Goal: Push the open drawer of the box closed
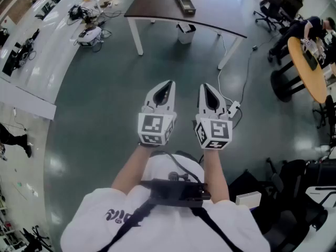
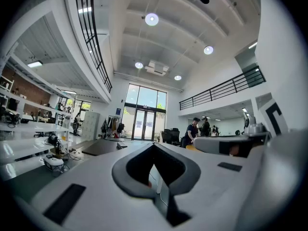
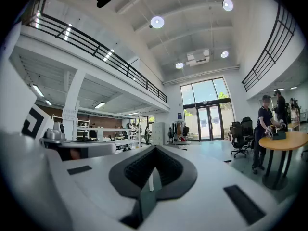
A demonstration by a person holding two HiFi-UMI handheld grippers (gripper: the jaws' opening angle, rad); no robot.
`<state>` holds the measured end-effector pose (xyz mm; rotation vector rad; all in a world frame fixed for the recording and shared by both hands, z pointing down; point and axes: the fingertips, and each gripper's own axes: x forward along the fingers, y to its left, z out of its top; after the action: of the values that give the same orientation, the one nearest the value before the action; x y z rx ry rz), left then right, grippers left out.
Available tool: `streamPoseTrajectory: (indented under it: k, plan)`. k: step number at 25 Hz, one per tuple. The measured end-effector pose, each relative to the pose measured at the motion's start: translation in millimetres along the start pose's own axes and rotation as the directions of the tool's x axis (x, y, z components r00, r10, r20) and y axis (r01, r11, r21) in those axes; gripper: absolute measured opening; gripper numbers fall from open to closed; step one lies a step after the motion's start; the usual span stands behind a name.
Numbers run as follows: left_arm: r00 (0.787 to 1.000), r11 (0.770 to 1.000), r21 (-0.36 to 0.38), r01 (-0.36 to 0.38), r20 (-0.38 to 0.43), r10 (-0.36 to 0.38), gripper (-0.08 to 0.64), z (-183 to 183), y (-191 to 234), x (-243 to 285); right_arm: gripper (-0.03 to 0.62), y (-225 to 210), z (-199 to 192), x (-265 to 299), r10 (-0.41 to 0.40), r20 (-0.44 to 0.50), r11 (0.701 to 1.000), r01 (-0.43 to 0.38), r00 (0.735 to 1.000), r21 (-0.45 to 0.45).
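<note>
A dark oblong box [image 1: 185, 1] lies on a dark table [image 1: 157, 7] far ahead across the floor; its drawer cannot be made out at this distance. My left gripper [image 1: 169, 83] and right gripper [image 1: 206, 86] are held side by side in front of my chest, level and pointing toward that table, well short of it. Both have their jaws together with nothing between them. The left gripper view shows its shut jaws [image 2: 154, 146] with the table [image 2: 101, 147] low at the left. Past the right gripper's shut jaws [image 3: 155, 148], that view shows only the hall.
A white bin [image 1: 186, 33] stands under the table. A cable and power strip [image 1: 234, 107] lie on the floor just right of my grippers. A round wooden table [image 1: 304, 70] with a seated person and office chairs is at the right. Long white benches [image 1: 37, 62] run along the left.
</note>
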<state>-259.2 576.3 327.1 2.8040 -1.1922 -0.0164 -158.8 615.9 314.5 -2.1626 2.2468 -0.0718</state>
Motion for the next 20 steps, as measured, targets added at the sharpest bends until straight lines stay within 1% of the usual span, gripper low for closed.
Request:
streamPoseTrajectory:
  k: [3,5,10,13,15,17,20]
  plan:
    - [1.000,1.000,-0.011,-0.020,-0.006,0.020,0.009,-11.7,16.2,19.1,0.005,0.5,-16.2,20.6,0.017,-0.026,1.000,-0.018,1.000,-0.020]
    - [1.000,1.000,-0.017,-0.023,-0.014,0.023,0.009,-17.8,23.6,34.7,0.005,-3.2,-24.8,36.5,0.025,-0.042,1.000,-0.026,0.999,-0.015]
    - [1.000,1.000,-0.014,-0.018,-0.018,0.018,0.009,-17.9,29.3,84.1,0.005,-35.2,-29.9,81.0,0.029,-0.046,0.999,-0.027,0.999,0.040]
    - [0.999,0.998,-0.058,-0.034,-0.030,0.032,0.009,-20.2,36.7,127.4,0.005,-57.3,-35.0,123.2,0.096,-0.060,0.992,-0.090,0.994,0.092]
    - [0.998,0.996,-0.077,-0.054,-0.039,0.051,0.009,-19.5,41.0,162.6,0.005,-76.2,-33.1,153.1,0.136,-0.060,0.986,-0.129,0.989,0.107]
    - [0.997,0.995,-0.065,-0.075,-0.033,0.073,0.009,-12.7,41.1,200.9,0.005,-102.8,-22.5,181.0,0.158,-0.046,0.983,-0.153,0.986,0.100]
    - [0.996,0.995,-0.046,-0.089,0.008,0.089,0.009,6.4,33.7,262.1,0.004,-153.9,0.0,224.0,0.184,-0.011,0.980,-0.183,0.983,0.073]
